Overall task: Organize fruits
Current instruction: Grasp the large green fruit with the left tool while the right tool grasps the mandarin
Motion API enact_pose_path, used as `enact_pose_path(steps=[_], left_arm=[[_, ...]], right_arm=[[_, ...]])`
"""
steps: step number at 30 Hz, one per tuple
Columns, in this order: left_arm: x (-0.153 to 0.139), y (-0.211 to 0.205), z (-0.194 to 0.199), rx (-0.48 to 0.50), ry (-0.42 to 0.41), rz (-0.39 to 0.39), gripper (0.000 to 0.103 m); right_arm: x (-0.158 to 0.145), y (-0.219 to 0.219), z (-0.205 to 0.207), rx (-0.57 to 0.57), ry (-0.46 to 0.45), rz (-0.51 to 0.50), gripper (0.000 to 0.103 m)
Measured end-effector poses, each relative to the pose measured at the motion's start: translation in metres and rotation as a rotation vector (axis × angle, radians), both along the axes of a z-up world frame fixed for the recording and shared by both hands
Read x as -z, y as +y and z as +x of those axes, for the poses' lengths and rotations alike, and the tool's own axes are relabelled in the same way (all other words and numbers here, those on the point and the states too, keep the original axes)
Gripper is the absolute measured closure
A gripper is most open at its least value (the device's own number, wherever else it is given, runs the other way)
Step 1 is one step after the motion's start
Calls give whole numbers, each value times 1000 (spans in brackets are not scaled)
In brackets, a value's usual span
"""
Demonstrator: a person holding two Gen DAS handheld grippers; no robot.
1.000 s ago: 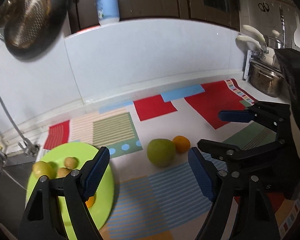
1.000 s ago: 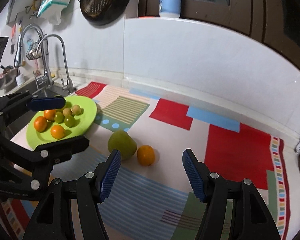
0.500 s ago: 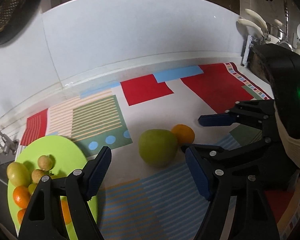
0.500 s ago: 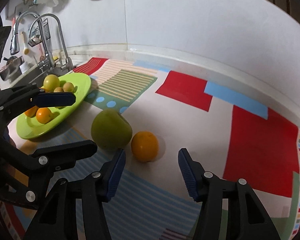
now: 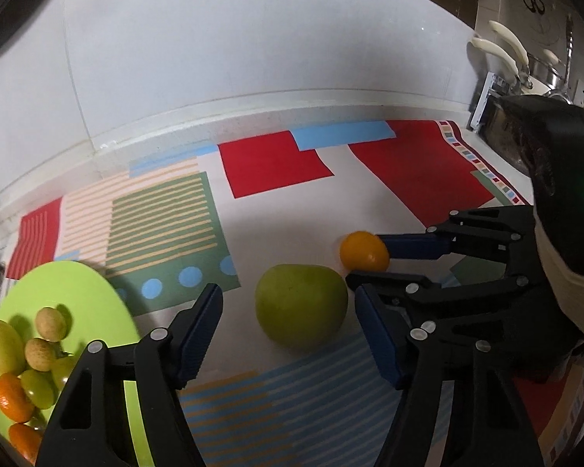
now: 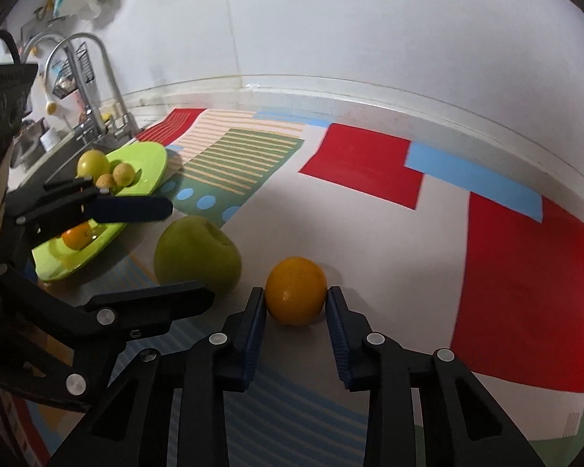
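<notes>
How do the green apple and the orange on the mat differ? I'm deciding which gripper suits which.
The green apple is clearly bigger than the orange. The apple is dull green with a dimpled top; the orange is bright and smooth. The right gripper is closing on the orange; the left gripper straddles the apple without touching. Both rest on the mat.

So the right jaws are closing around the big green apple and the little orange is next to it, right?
Not quite. The right wrist view shows the right gripper closing its jaws around the little orange, pads at its sides. The big green apple is the one next to it, between the left gripper's jaws.
</notes>
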State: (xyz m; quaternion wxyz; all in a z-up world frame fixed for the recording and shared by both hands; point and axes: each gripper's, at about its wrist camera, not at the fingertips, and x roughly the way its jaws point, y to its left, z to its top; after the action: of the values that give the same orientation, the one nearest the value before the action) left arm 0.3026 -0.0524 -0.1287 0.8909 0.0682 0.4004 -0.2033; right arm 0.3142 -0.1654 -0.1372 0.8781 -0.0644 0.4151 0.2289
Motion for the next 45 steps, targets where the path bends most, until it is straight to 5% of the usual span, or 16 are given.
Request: enact_pose_path(steps=[6,19,45], left_arm=[[7,-7,5,3,27,5,54],[-6,-2,-12,-32,12,5,54],[-67,46,-108,-162,-107,-70,54]], right_arm=[[-3,-10,-5,63,-12,8,70],[-19,-18,-28,141,-34,49,70],[-87,9,-119,167,-168,115,70]])
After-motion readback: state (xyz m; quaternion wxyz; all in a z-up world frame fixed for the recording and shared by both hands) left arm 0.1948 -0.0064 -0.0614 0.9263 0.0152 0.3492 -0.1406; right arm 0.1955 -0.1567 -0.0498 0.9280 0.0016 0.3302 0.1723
